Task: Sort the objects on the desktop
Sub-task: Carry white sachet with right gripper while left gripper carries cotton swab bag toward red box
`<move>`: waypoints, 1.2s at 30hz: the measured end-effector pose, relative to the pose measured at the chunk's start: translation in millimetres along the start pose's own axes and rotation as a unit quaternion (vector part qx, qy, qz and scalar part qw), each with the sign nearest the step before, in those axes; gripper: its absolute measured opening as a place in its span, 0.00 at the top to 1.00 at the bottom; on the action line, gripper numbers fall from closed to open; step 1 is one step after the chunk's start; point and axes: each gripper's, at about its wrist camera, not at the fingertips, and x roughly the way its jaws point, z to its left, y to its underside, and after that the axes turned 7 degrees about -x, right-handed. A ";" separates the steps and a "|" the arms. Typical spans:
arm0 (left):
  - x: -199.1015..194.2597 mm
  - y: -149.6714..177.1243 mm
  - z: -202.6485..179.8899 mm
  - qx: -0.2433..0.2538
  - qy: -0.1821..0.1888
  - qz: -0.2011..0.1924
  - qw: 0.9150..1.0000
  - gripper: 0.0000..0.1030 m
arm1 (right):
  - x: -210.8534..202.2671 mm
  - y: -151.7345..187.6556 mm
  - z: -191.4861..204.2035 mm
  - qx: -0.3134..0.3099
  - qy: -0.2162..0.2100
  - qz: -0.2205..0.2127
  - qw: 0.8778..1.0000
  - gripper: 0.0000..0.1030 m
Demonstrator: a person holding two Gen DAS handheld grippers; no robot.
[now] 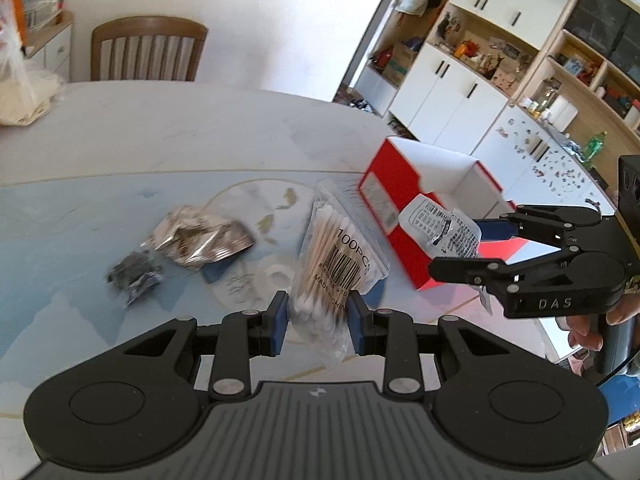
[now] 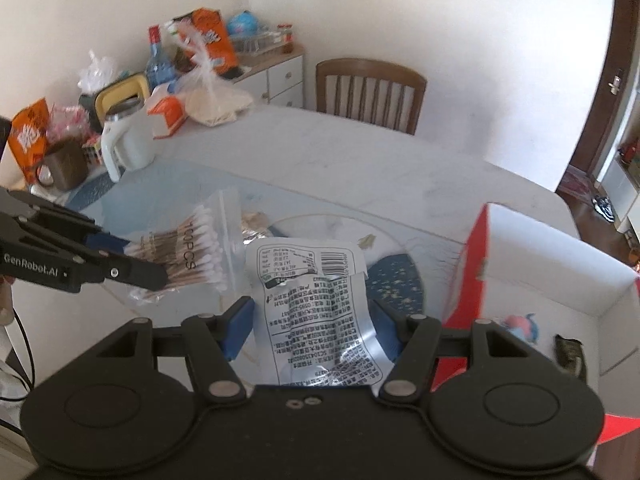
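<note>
Fingers (image 1: 280, 316) pinch swab bag (image 1: 336, 264).

My black left gripper (image 1: 318, 318), blue-padded, grips a clear bag of white-tipped tan cotton swabs (image 1: 334, 256) with a black barcode; my black right gripper (image 2: 314, 330) grips a silvery packet printed in black text (image 2: 316, 304); red-and-white cardboard box (image 1: 404, 216) beside.

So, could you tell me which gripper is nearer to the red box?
Right. The right gripper, shut on a printed packet, is beside the red box; the left gripper, holding the cotton swab bag, is further away.
</note>
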 end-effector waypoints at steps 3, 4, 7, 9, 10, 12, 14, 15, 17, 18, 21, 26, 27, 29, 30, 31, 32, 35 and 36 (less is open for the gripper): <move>1.6 -3.4 -12.2 0.002 0.009 -0.001 1.000 0.71 | -12.8 0.7 -13.8 0.006 0.010 -0.004 1.000 0.39; 2.0 -4.4 -16.6 0.003 0.011 -0.002 1.000 0.71 | -16.4 1.2 -18.0 0.007 0.013 -0.005 1.000 0.39; 2.9 -7.0 -29.1 0.009 0.018 -0.004 1.000 0.71 | -26.2 3.7 -30.6 0.013 0.019 -0.008 1.000 0.39; 4.0 -8.1 -37.0 0.014 0.020 -0.007 1.000 0.71 | -31.9 5.8 -38.6 0.015 0.024 -0.010 1.000 0.39; 5.1 -9.1 -40.8 0.016 0.019 -0.008 1.000 0.71 | -34.4 7.0 -42.5 0.016 0.027 -0.011 0.999 0.39; 8.2 -11.1 -47.0 0.017 0.020 -0.009 1.000 0.71 | -38.9 9.6 -50.7 0.019 0.031 -0.012 0.999 0.39; 10.9 -12.7 -52.5 0.016 0.020 -0.010 1.000 0.71 | -42.8 11.8 -58.8 0.023 0.033 -0.014 0.999 0.39; 12.7 -13.4 -55.8 0.017 0.019 -0.011 1.000 0.71 | -44.6 13.0 -62.8 0.024 0.034 -0.015 0.999 0.39; 15.8 -14.3 -60.2 0.017 0.018 -0.011 1.000 0.71 | -47.4 15.2 -69.9 0.023 0.038 -0.017 0.999 0.39; 16.6 -14.6 -61.4 0.017 0.018 -0.011 1.000 0.71 | -48.3 16.1 -74.1 0.024 0.038 -0.018 0.999 0.39; 21.0 -17.1 -71.2 0.018 0.018 -0.012 1.000 0.71 | -51.7 19.0 -86.5 0.025 0.041 -0.021 0.999 0.39; 29.0 -20.1 -88.9 0.019 0.017 -0.015 1.000 0.71 | -57.0 21.7 -109.3 0.028 0.044 -0.025 0.998 0.39; 31.1 -21.5 -92.7 0.019 0.018 -0.016 1.000 0.71 | -57.8 21.5 -114.6 0.029 0.045 -0.026 0.998 0.39; 34.9 -24.0 -99.5 0.020 0.019 -0.017 0.999 0.71 | -59.5 22.2 -124.1 0.031 0.047 -0.027 0.998 0.39; 36.6 -25.0 -102.6 0.021 0.019 -0.018 0.999 0.71 | -60.7 22.3 -129.5 0.032 0.049 -0.028 0.998 0.39; 38.7 -26.3 -106.2 0.022 0.019 -0.019 0.999 0.71 | -61.5 22.6 -134.0 0.032 0.051 -0.028 0.998 0.39; 40.9 -28.1 -109.8 0.024 0.019 -0.019 0.999 0.71 | -62.2 22.8 -138.7 0.033 0.053 -0.029 0.998 0.39; 47.5 -34.8 -120.8 0.029 0.022 -0.021 0.999 0.71 | -63.4 24.2 -152.9 0.036 0.057 -0.030 0.997 0.39; 50.6 -37.4 -125.2 0.031 0.023 -0.020 0.999 0.71 | -63.1 24.9 -157.5 0.038 0.057 -0.029 0.997 0.39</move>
